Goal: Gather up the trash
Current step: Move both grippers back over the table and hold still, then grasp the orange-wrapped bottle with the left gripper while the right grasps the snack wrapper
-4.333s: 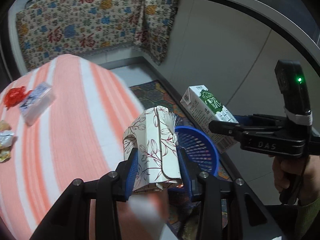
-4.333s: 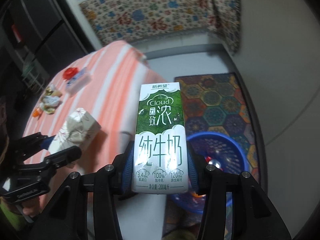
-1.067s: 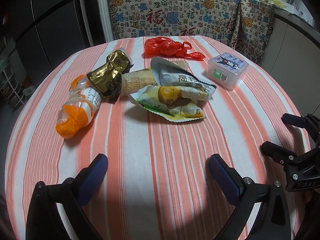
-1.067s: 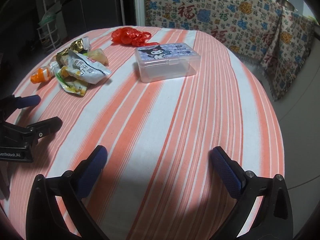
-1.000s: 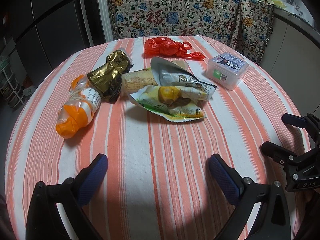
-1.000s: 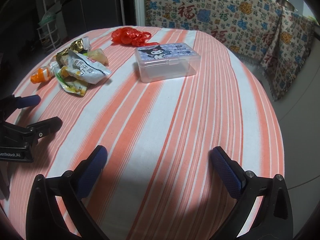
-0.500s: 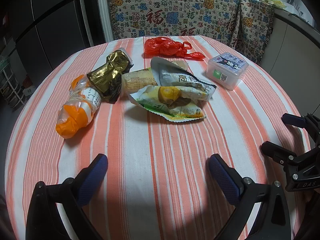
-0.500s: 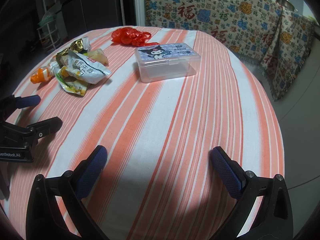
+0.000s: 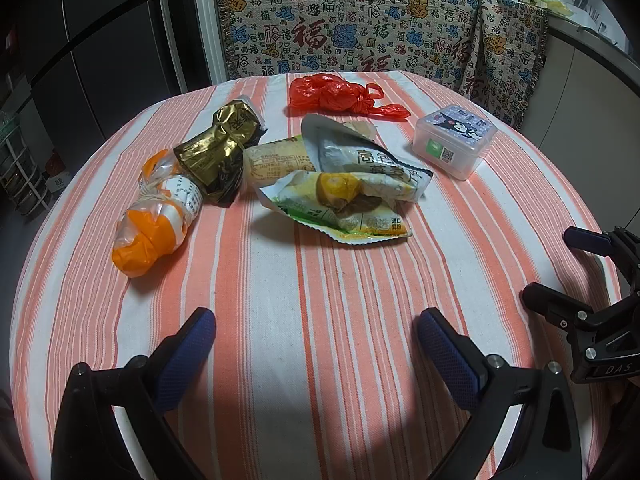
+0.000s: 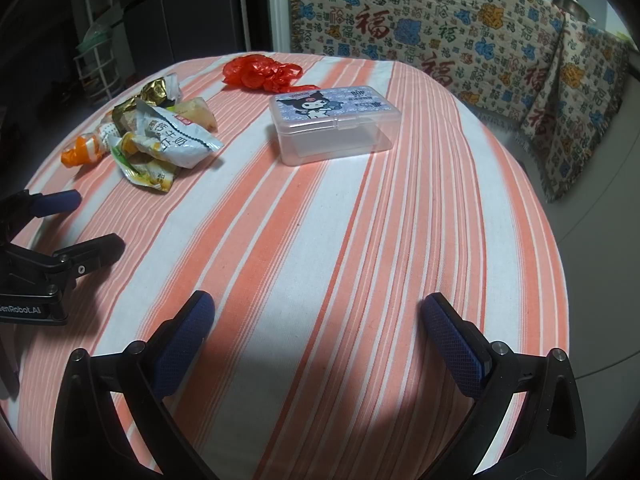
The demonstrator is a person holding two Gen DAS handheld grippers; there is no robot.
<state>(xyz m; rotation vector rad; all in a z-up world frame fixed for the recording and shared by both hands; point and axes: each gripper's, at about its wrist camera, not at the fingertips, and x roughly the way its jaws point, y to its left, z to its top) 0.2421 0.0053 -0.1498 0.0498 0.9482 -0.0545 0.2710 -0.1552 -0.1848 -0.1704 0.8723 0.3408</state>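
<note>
Trash lies on the striped table (image 9: 320, 300): an orange and white wrapper (image 9: 154, 228), a gold foil wrapper (image 9: 220, 152), a pile of snack packets (image 9: 352, 192) and a red plastic bag (image 9: 336, 94). My left gripper (image 9: 316, 344) is open and empty, over bare cloth nearer than the packets. My right gripper (image 10: 318, 332) is open and empty over the table's near right part. It also shows in the left wrist view (image 9: 576, 272). The packets (image 10: 168, 140) and red bag (image 10: 264, 72) lie far left in the right wrist view.
A clear plastic box with a cartoon lid (image 9: 454, 146) stands at the table's right; it shows in the right wrist view (image 10: 334, 122) too. A patterned cloth (image 9: 360, 32) hangs behind the table. Dark cabinets (image 9: 100, 40) stand to the left.
4.3 s ago each gripper held a carton over a blue basket beside the table. Both are now open and empty over the table. Nothing has moved in the last second.
</note>
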